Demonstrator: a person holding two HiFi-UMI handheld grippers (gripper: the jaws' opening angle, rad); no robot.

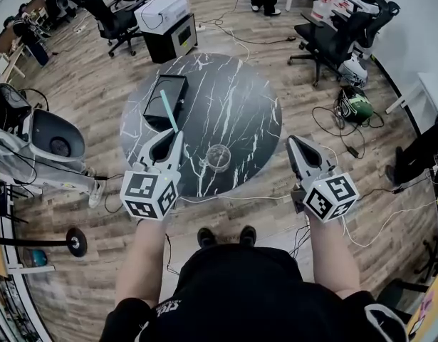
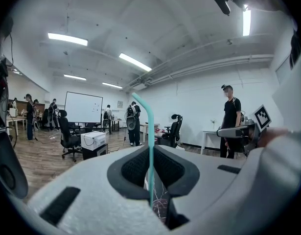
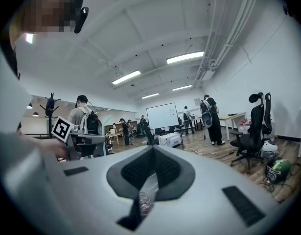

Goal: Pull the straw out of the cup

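Observation:
My left gripper point(image 1: 170, 137) is shut on a teal straw point(image 1: 168, 112) over the left part of the round black marble table point(image 1: 240, 98). The straw is clear of the cup and slants up out of the jaws. In the left gripper view the straw point(image 2: 150, 146) runs up between the shut jaws point(image 2: 151, 150), its bent top leaning left. A clear plastic cup point(image 1: 219, 157) stands near the table's front, between my two grippers. My right gripper point(image 1: 297, 147) hovers at the table's right edge, shut and holding nothing. The cup point(image 3: 145, 200) shows low between its jaws point(image 3: 152, 149).
A black box point(image 1: 165, 100) lies on the table's left side. Office chairs point(image 1: 332, 38), a cart with a white box point(image 1: 165, 20), a grey machine point(image 1: 51, 141) and floor cables point(image 1: 347, 130) surround the table. People stand in the background.

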